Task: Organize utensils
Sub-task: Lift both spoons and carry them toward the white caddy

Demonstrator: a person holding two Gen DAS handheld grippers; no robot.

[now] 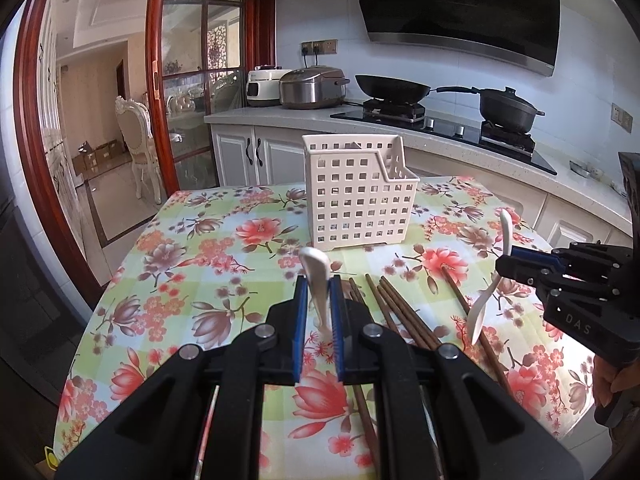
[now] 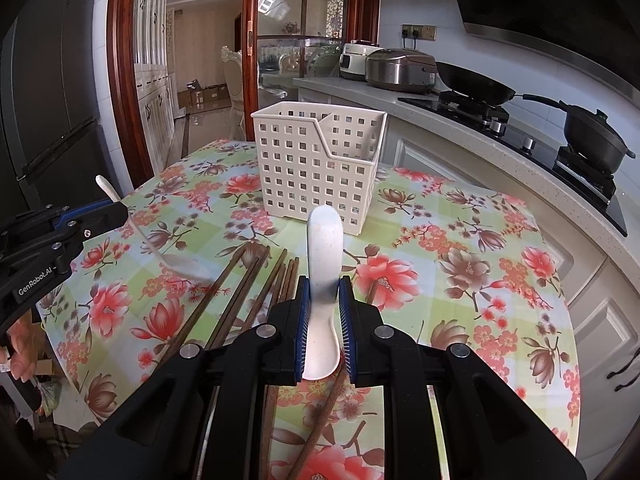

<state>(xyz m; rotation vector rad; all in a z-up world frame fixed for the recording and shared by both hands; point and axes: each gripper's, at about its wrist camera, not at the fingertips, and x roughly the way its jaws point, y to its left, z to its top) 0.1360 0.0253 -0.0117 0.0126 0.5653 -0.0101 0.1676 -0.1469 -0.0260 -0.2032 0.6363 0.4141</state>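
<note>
A white perforated utensil basket (image 1: 358, 190) stands on the floral table; it also shows in the right wrist view (image 2: 318, 168). My left gripper (image 1: 319, 280) is shut on a white spoon (image 1: 318, 280), held above the table with its handle pointing up. My right gripper (image 2: 325, 284) is shut on another white spoon (image 2: 324, 256), also lifted; it also shows in the left wrist view (image 1: 506, 232). Several brown chopsticks (image 1: 404, 312) lie on the cloth below both grippers, also in the right wrist view (image 2: 248, 292). The left gripper (image 2: 120, 210) and its spoon (image 2: 176, 260) show at the left of the right wrist view.
The round table (image 1: 208, 240) with a flowered cloth stands beside a kitchen counter (image 1: 460, 140) with a stove, wok and pot. Rice cookers (image 1: 312, 88) stand at the counter's far end. A glass sliding door (image 1: 180, 80) is to the left.
</note>
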